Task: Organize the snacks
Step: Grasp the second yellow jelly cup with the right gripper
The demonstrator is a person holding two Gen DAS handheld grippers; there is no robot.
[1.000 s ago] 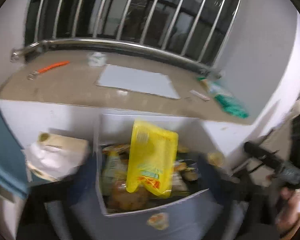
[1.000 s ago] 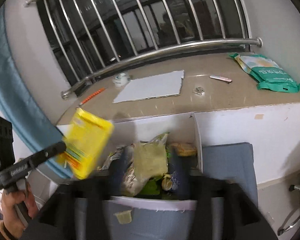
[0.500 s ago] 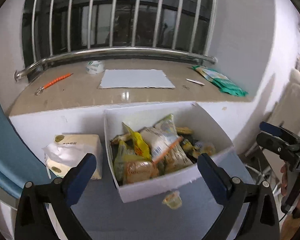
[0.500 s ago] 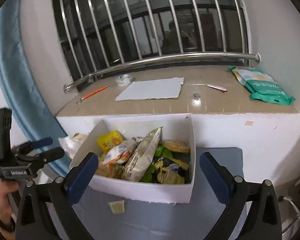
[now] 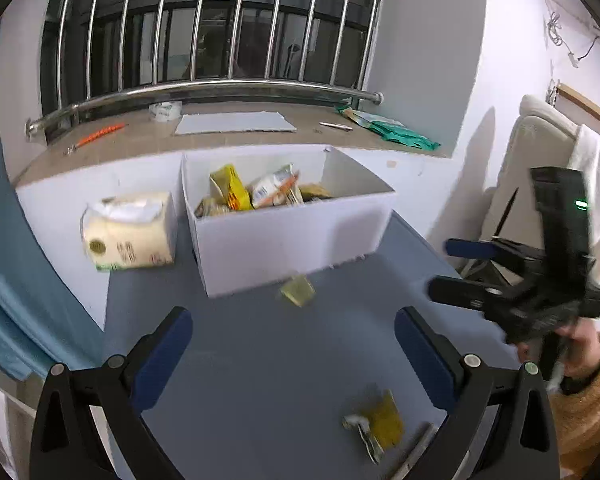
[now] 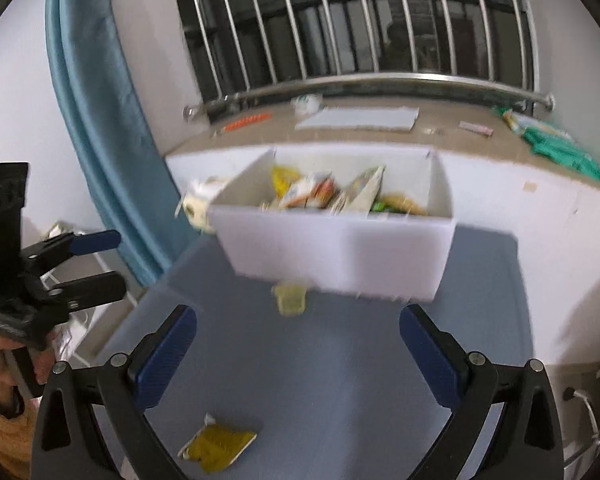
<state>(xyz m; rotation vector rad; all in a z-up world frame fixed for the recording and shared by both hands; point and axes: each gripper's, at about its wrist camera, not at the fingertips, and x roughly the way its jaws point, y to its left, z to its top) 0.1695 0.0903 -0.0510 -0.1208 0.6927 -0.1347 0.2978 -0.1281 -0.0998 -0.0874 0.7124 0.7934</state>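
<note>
Left gripper (image 5: 292, 344), right gripper (image 6: 298, 344): both agape, empty.

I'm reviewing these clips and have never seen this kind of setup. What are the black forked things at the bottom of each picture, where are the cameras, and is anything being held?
There is no robot here: a person holds a hand-operated two-finger gripper in each hand. Each picture comes from a fisheye camera on one gripper, looking along its fingers. The left gripper and the right gripper are both open and hold nothing. On the blue-grey surface stands a white box full of snack packets, with a small yellowish packet in front of it and a yellow packet lying nearer the cameras. A tissue pack sits left of the box.
</note>
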